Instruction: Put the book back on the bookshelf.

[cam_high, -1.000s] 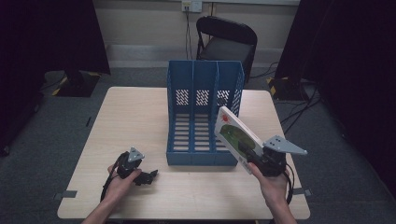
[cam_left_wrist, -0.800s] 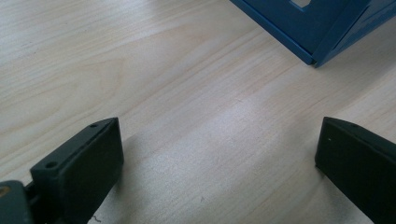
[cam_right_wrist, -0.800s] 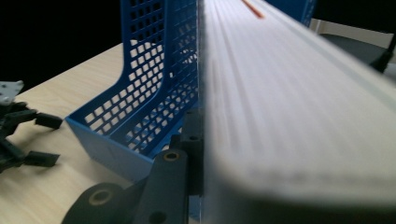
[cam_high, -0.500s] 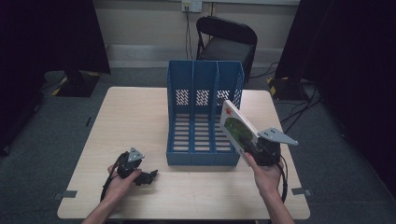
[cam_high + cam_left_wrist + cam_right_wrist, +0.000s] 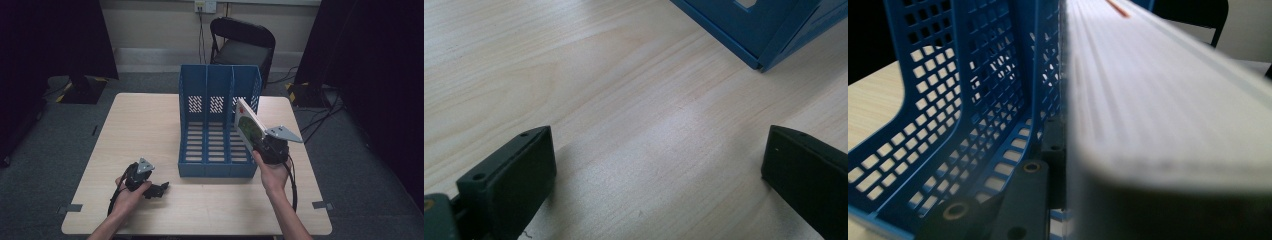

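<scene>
Since the earlier frame, the right hand-held gripper [image 5: 256,139] has carried the book [image 5: 248,125] closer to the blue file rack [image 5: 216,100], now at its right slot. It pinches the tilted book. The left hand-held gripper [image 5: 159,189] rests spread on the tabletop [image 5: 140,125], left of the rack's front.

Looks like a lab or studio recording room, office-style. Center of the high view: a light wood-grain table [image 5: 150,125] on grey carpet floor [image 5: 60,130], with tape marks near its lower corners. Black curtains [image 5: 50,35] hang at upper left and along the right side. Top center: pale wall with a power outlet [image 5: 206,5] and a cable running down, black folding chair [image 5: 242,45] below it. Blue three-slot file rack [image 5: 217,125] on the table suggests office supplies.
</scene>
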A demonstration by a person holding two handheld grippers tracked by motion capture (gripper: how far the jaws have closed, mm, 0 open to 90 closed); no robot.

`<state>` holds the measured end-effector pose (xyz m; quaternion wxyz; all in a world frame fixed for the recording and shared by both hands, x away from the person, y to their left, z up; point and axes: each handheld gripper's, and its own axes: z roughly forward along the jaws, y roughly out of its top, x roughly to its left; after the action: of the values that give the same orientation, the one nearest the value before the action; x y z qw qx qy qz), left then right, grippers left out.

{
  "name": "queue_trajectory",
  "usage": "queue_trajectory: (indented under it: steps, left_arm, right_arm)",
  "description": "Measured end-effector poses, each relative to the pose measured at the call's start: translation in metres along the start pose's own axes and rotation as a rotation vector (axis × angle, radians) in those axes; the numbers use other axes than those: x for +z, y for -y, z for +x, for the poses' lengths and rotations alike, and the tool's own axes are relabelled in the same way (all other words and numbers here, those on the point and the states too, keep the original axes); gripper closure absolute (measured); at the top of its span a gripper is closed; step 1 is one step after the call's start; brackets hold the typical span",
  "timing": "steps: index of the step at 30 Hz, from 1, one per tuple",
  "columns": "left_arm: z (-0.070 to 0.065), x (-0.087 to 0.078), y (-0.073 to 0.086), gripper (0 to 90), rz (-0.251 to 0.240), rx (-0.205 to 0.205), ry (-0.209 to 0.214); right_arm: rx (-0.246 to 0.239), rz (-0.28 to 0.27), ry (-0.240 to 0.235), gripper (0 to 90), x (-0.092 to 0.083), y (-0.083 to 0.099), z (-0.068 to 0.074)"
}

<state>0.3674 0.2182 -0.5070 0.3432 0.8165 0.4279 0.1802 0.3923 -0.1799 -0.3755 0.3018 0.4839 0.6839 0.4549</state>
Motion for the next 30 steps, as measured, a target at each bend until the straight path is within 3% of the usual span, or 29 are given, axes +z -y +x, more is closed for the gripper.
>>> queue_trajectory:
  steps: [13, 23, 24, 25, 30]
  left_arm:
    - [0.0, 0.0, 0.0, 0.6, 0.0, 0.0, 0.0]
    - [0.0, 0.0, 0.0, 0.6, 0.0, 0.0, 0.0]
    - [0.0, 0.0, 0.0, 0.6, 0.0, 0.0, 0.0]
    - [0.0, 0.0, 0.0, 0.6, 0.0, 0.0, 0.0]
    - [0.0, 0.0, 0.0, 0.6, 0.0, 0.0, 0.0]
  right_arm:
    - [0.039, 0.022, 0.059, 76.4, 0.037, 0.003, 0.006]
    - [0.038, 0.054, 0.061, 76.4, 0.059, 0.009, 0.015]
    - [0.037, 0.054, 0.064, 76.4, 0.06, 0.009, 0.016]
    - [0.067, 0.054, 0.052, 76.4, 0.062, 0.01, 0.012]
    - [0.051, 0.078, 0.07, 76.4, 0.069, 0.012, 0.01]
